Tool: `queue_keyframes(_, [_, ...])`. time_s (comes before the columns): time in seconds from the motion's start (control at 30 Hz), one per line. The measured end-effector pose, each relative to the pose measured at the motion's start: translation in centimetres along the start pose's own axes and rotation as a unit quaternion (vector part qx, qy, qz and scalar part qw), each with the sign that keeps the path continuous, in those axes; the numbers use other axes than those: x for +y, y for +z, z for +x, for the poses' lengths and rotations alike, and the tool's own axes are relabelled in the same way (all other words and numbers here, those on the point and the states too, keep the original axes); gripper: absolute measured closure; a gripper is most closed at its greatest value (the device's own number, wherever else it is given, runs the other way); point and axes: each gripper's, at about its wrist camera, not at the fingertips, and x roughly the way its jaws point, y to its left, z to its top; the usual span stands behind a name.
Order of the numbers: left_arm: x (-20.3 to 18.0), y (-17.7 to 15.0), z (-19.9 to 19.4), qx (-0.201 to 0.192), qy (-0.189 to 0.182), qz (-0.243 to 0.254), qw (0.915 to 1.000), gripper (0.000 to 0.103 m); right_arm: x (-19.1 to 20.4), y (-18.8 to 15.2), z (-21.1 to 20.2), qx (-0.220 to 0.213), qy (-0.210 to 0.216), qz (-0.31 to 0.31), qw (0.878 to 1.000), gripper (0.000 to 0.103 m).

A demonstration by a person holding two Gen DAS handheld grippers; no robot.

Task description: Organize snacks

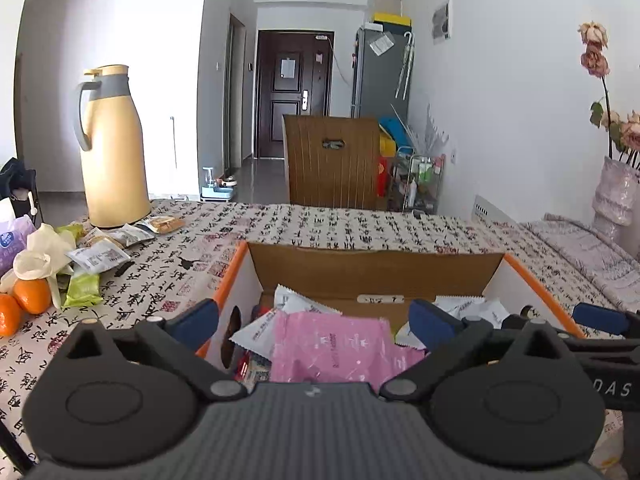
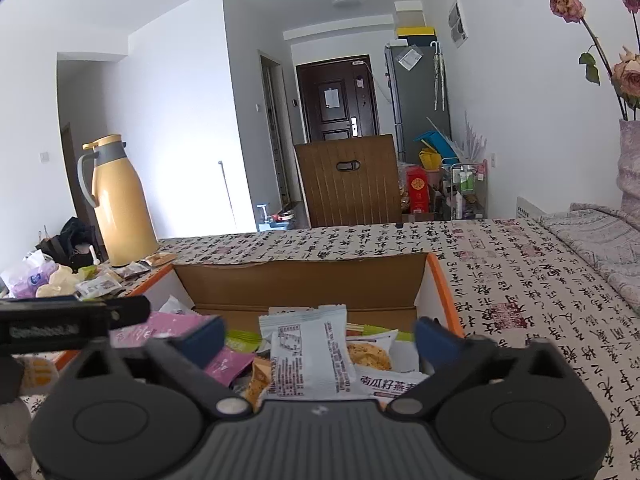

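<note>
An open cardboard box (image 1: 372,270) with orange edges sits on the table and holds several snack packets. My left gripper (image 1: 314,320) is open and empty above the box's left part, over a pink packet (image 1: 332,348). My right gripper (image 2: 320,334) is open and empty above the box's (image 2: 304,284) right part, over a pale blue-white packet (image 2: 308,352) and a biscuit packet (image 2: 368,354). More loose snack packets (image 1: 100,254) lie on the table at the far left. The right gripper's blue fingertip (image 1: 598,316) shows at the right of the left wrist view.
A yellow thermos jug (image 1: 112,148) stands at the table's far left. Oranges (image 1: 28,298), a white glove and a tissue pack (image 1: 12,240) lie near the left edge. A wooden chair (image 1: 332,160) stands beyond the table. A vase of flowers (image 1: 616,192) is at the right.
</note>
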Motion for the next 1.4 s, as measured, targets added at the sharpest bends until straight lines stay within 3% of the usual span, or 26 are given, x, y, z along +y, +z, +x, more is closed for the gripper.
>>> queue_keyframes(0.33, [0.6, -0.2, -4.3, -0.013, -0.001, -0.003, 0.9999, 0.0, 0.6, -0.2, -3.9, -0.01, -0.003, 0.005, 1.0, 0.0])
queue_keyframes(0.9, [1.5, -6.7, -15.0, 0.003, -0.018, 0.015, 0.9997, 0.0, 2.5, -5.8, -15.9, 0.01, -0.001, 0.003, 1.0, 0.0])
queue_keyframes(1.4, [2.1, -10.8, -18.3, 0.035, -0.026, 0.018, 0.9989, 0.0, 3.4, -9.6, -20.5, 0.024, -0.003, 0.002, 1.0, 0.0])
